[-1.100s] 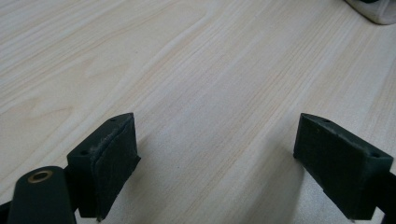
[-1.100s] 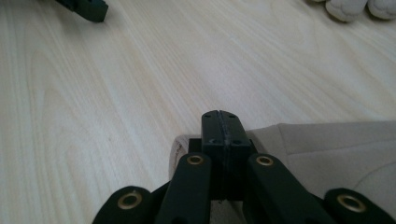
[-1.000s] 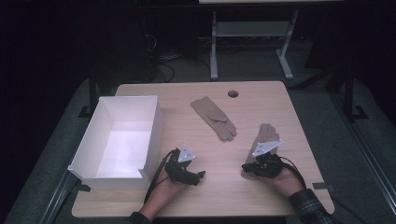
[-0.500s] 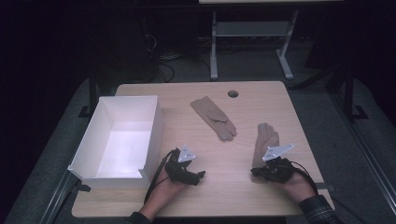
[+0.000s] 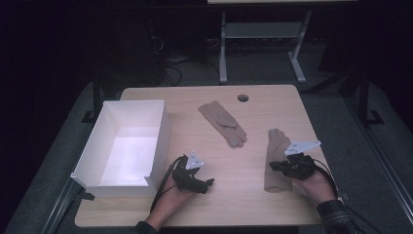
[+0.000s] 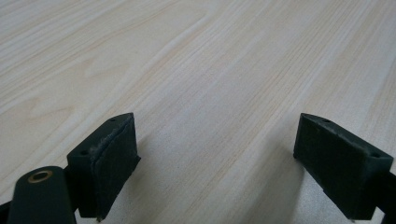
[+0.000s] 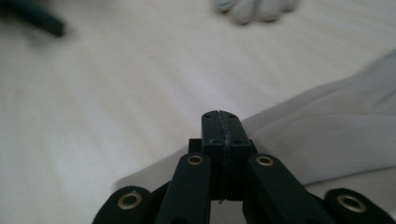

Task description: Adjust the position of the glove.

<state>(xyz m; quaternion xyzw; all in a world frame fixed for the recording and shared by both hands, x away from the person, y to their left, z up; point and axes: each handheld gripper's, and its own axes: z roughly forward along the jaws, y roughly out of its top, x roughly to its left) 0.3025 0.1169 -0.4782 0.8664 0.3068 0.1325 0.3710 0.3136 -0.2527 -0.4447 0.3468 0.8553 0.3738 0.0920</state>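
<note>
Over the last second the right tool (image 5: 278, 165) has pulled back toward the near desk (image 5: 253, 204) edge and the glove (image 5: 277, 161) under it now lies stretched out. Its jaws are clenched; whether on fabric I cannot tell. The left tool (image 5: 204, 184) rests released beside the white box (image 5: 158, 141), the other glove (image 5: 224, 123) mid-desk

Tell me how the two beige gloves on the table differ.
The beige glove mid-table lies diagonally, free of both tongs; the beige glove near the right edge lies lengthwise, with the right tongs over it, jaws together. Both lie flat on the wooden table.
</note>
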